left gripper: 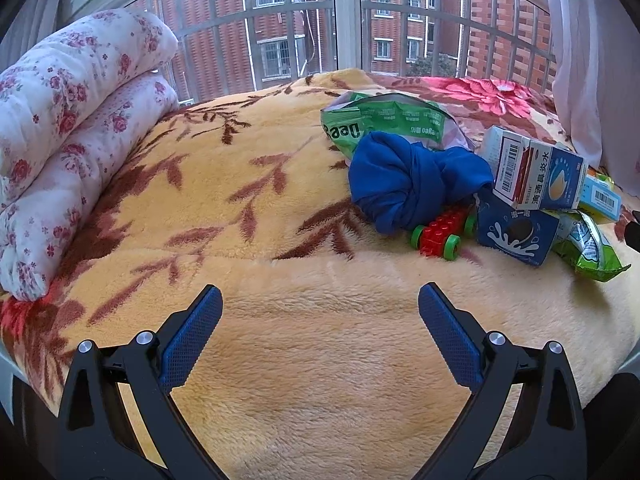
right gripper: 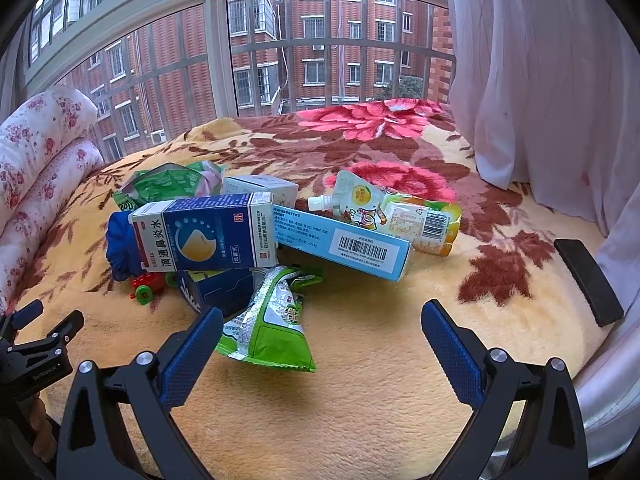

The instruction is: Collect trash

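The blanket (right gripper: 360, 380) is plush, matt fleece. A glossy foil snack bag (right gripper: 272, 328) lies near its front edge, beside smooth printed cardboard boxes (right gripper: 208, 236) and knotted blue cloth (left gripper: 404, 188).

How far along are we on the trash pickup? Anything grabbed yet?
Nothing looks collected yet, and no bin shows. Both claws are open and empty: the left claw hovers over bare blanket, and the right claw sits nearest the green snack bag. Still left in the pile: that bag, the nasal spray box, the long blue box, the drink pouch and a second green bag.
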The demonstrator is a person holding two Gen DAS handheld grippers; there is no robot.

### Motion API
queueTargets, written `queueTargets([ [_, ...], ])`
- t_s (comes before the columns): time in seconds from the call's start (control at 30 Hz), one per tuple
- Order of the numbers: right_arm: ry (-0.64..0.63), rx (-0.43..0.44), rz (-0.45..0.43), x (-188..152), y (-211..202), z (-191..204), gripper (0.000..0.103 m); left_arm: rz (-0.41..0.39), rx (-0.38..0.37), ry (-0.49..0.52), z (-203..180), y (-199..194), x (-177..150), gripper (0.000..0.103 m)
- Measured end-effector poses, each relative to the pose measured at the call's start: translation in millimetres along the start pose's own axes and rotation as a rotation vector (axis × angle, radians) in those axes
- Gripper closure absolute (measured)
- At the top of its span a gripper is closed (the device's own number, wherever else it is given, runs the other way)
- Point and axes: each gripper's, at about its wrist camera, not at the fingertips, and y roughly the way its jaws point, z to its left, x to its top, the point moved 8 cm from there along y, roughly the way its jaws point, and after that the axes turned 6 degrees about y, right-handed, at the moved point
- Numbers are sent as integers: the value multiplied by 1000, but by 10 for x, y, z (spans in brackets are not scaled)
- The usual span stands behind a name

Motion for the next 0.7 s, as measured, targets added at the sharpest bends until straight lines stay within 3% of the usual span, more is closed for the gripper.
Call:
queueTargets([
  [0.7, -18, 23, 15, 92, 50, -70, 5, 3, 7, 6, -28, 57, -27, 7],
])
